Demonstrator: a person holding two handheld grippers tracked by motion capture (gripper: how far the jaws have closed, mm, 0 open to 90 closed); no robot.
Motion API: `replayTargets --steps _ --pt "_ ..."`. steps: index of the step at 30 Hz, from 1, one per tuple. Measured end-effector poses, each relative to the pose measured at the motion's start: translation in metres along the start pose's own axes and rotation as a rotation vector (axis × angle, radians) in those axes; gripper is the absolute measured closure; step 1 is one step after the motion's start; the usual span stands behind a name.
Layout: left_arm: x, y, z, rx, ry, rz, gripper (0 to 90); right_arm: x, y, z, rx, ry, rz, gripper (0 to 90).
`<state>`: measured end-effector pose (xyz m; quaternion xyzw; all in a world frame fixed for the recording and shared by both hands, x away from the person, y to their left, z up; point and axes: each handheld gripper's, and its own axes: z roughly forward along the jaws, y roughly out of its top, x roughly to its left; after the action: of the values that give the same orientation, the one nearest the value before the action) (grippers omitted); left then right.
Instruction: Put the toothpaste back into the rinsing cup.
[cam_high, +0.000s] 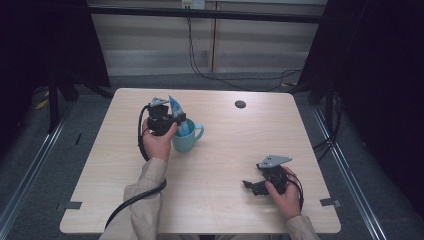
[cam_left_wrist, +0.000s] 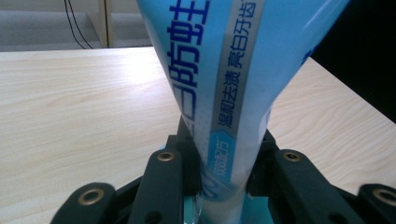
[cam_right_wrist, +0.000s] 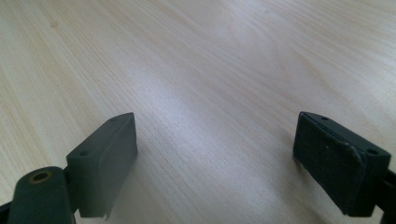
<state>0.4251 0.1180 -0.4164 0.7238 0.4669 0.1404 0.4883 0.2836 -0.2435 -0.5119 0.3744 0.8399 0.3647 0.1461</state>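
A blue toothpaste tube (cam_high: 176, 107) with printed lettering stands upright in a teal mug (cam_high: 187, 139) near the table's middle left. My left gripper (cam_high: 177, 121) is shut on the tube just above the mug's rim. In the left gripper view the tube (cam_left_wrist: 233, 93) rises wide between the two black jaws, which press on its narrow lower part. My right gripper (cam_high: 248, 185) rests low over the table at the front right, jaws wide apart. In the right gripper view, bare wood lies between its fingers (cam_right_wrist: 105, 158).
The light wooden table (cam_high: 225, 150) has a dark round grommet hole (cam_high: 240, 104) near its far edge. Black cables trail from both grippers. Dark frames and posts stand at either side of the table.
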Motion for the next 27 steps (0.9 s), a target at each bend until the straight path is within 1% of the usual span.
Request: replayTargets --steps 3,9,10,12,15,21,23,27 --pt "-0.0012 -0.0001 0.0 -0.002 0.0 0.011 72.4 0.0001 0.0 0.0 0.0 0.0 0.001 13.1" --pt "-0.0002 -0.0008 -0.0007 -0.005 -0.002 0.01 72.0 0.0001 0.0 0.0 0.001 0.0 0.001 13.1" --pt "0.0 -0.0008 -0.0012 -0.001 0.002 0.016 72.0 0.0001 0.0 0.0 0.001 0.0 0.001 13.1" --pt "0.0002 -0.001 -0.0011 -0.005 -0.001 0.01 72.0 0.0 0.0001 0.0 0.001 0.001 0.001 13.1" --pt "0.001 -0.0016 -0.0018 -0.006 0.0 0.011 71.6 0.0 0.0001 -0.0001 0.002 0.001 0.001 13.1" --pt "0.0032 -0.0022 -0.0043 -0.002 0.014 0.017 70.8 -0.0001 0.0002 0.0001 0.001 0.002 -0.001 13.1" --pt "0.0038 -0.0022 -0.0046 -0.001 0.008 0.014 70.7 -0.0002 0.0002 0.0001 0.001 0.002 -0.001 13.1" --pt "0.0039 -0.0032 -0.0064 0.001 0.026 0.025 69.8 -0.0002 0.0003 0.0002 0.001 0.002 -0.001 13.1"
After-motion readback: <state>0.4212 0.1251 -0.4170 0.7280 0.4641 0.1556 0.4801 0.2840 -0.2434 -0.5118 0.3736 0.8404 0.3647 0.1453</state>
